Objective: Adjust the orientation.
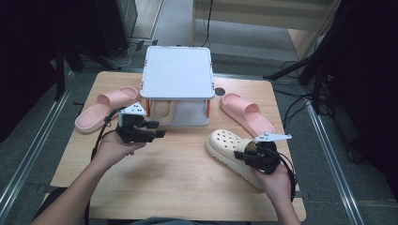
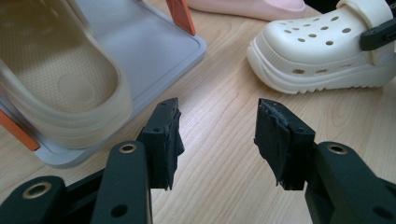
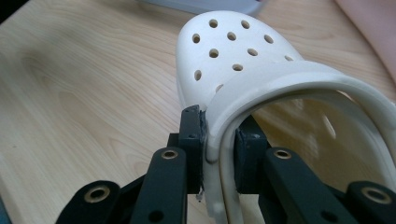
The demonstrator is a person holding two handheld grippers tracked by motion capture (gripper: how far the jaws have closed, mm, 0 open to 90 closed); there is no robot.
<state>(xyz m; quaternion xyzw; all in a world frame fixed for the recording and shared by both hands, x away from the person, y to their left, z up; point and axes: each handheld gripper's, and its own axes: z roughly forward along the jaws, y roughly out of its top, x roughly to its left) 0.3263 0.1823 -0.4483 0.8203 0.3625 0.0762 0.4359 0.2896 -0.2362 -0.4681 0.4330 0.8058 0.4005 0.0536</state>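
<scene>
- Right tool (image 3: 218, 140): jaws clamped on the side wall and folded-forward heel strap of the cream clog (image 1: 230, 150), one jaw outside the shoe, one inside. Pads press on the material, so the grip looks made.
- That clog lies on the desk (image 1: 178, 187) at front right, toe pointing left and away, heel toward the person's right hand (image 1: 277, 183).
- Left tool (image 2: 217, 135): jaws wide, nothing between them, only bare wood under them. It hovers just in front of the rack, in the left hand (image 1: 110, 150).
- Mid desk: grey two-tier shoe rack (image 1: 177, 70) with orange posts. A second cream clog (image 2: 60, 88) already sits on its lower shelf.
- Beyond: one pink slide (image 1: 107, 108) left of the rack, another pink slide (image 1: 246, 114) right of it, both flat on the desk.
- Step in hand, as judged: grasp of the loose clog complete, lift not yet begun.
- Next move calls for: raising the clog clear of the desk, carrying it left toward the lower shelf, keeping it level so the sole slides in beside its mate under the top shelf.
</scene>
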